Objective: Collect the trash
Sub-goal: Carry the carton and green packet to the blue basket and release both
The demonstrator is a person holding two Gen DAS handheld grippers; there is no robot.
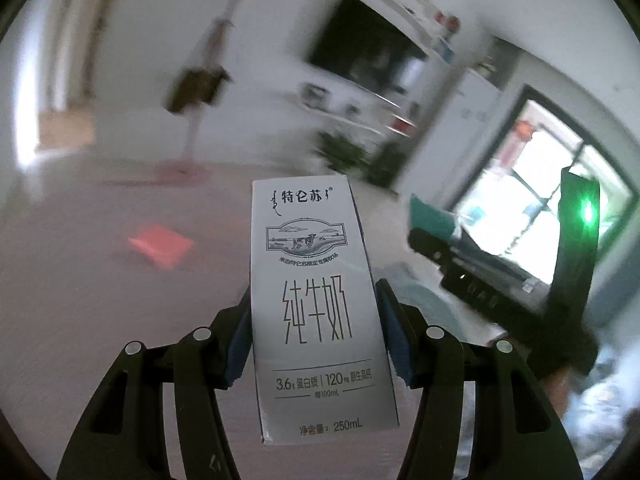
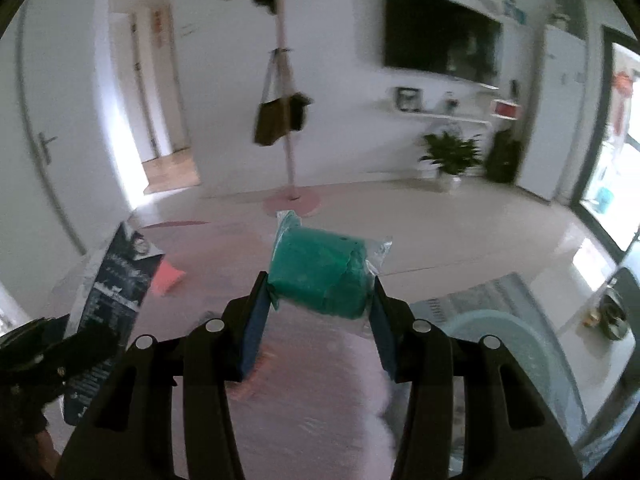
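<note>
My left gripper (image 1: 314,300) is shut on a white 250 mL milk carton (image 1: 316,300) with grey Chinese print, held upright in the air above the floor. My right gripper (image 2: 318,284) is shut on a green roll in a clear plastic wrapper (image 2: 320,276), also held up in the air. The carton shows in the right wrist view (image 2: 108,300) at the left, with the left gripper's black body below it. The right gripper's black body (image 1: 480,268) shows at the right of the left wrist view. A pink flat piece (image 1: 160,246) lies on the floor; it also shows in the right wrist view (image 2: 168,276).
A coat stand (image 2: 286,120) with a brown bag stands on a pink round base ahead. A potted plant (image 2: 450,156) sits by the far wall under a TV (image 2: 440,40). A pale blue round tub (image 2: 500,344) on a rug lies at the right. A doorway (image 2: 160,120) opens at the left.
</note>
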